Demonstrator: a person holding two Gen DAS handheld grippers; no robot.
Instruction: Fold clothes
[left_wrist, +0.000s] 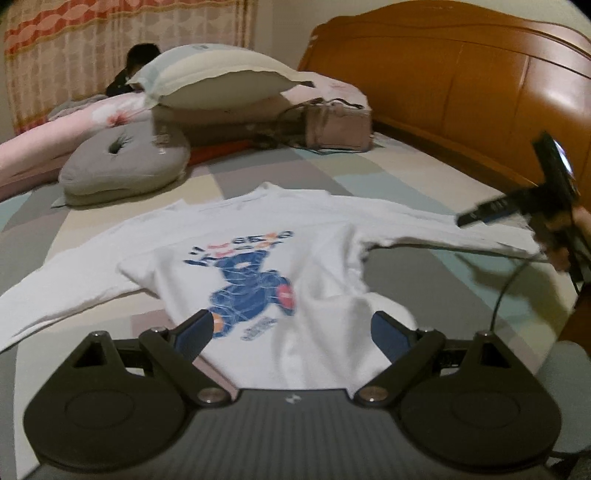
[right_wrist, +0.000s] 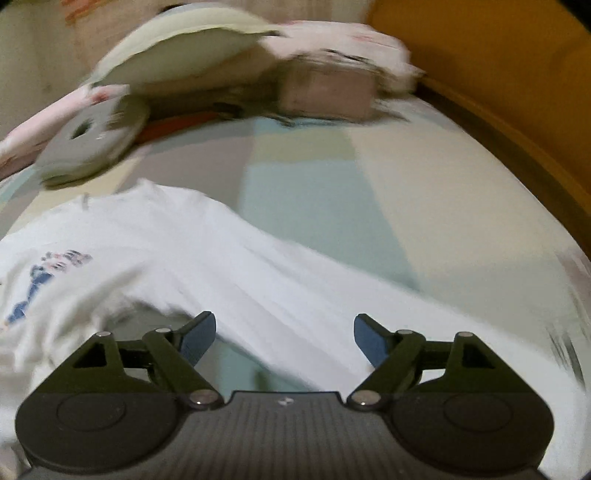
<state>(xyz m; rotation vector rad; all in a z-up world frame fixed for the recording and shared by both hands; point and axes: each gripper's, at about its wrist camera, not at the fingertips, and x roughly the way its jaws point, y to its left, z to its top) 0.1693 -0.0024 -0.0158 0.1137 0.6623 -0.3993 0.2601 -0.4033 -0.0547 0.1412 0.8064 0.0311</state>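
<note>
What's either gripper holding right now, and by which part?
Nothing. The left gripper is open above the hem of the white shirt; the right gripper is open over its sleeve, no cloth pinched.

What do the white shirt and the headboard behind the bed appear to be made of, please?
The shirt looks like soft matte knit fabric, probably cotton: it lies limp and creases, with a printed blue figure on the chest. The headboard looks like varnished orange-brown wood: it has carved panels and a slight sheen, though a veneer cannot be ruled out.
</note>
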